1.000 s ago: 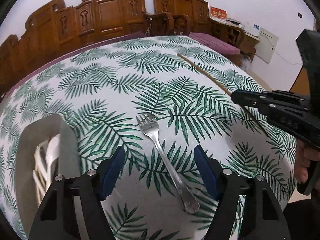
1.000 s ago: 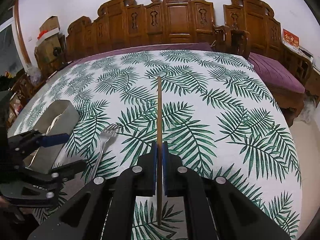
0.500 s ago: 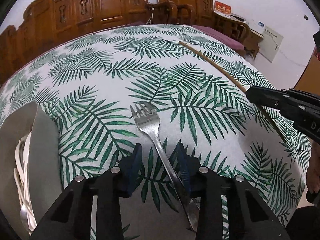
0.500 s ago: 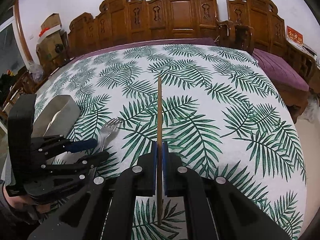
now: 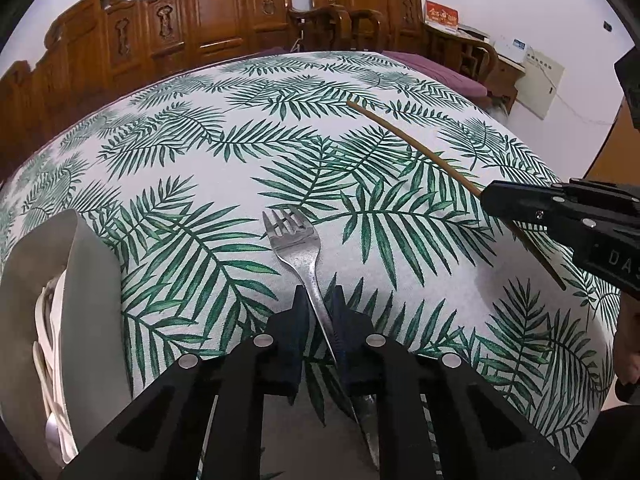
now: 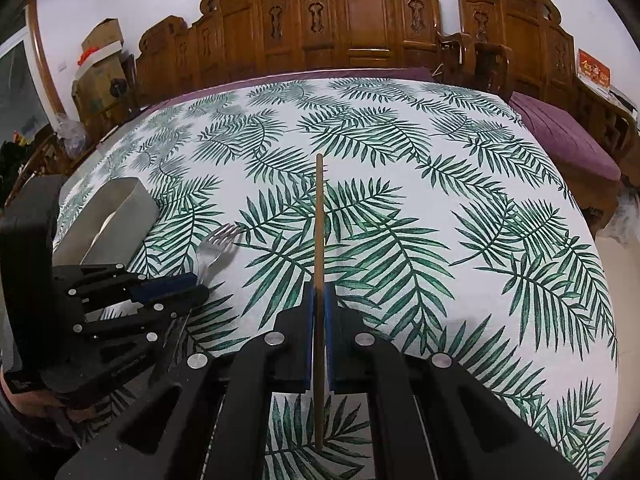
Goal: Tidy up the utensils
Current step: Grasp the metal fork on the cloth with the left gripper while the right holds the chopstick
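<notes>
A metal fork lies on the leaf-print tablecloth, tines away from me. My left gripper is shut on the fork's handle; it also shows in the right wrist view, with the fork's tines sticking out beyond it. My right gripper is shut on a brown wooden chopstick that points straight ahead. In the left wrist view the chopstick runs diagonally into the right gripper.
A grey utensil box holding white utensils stands at the table's left; it also shows in the right wrist view. Carved wooden chairs line the far side. A purple bench stands at the right.
My left gripper has closed from wide open onto the fork's handle. My right gripper has kept hold of the chopstick and barely moved.
</notes>
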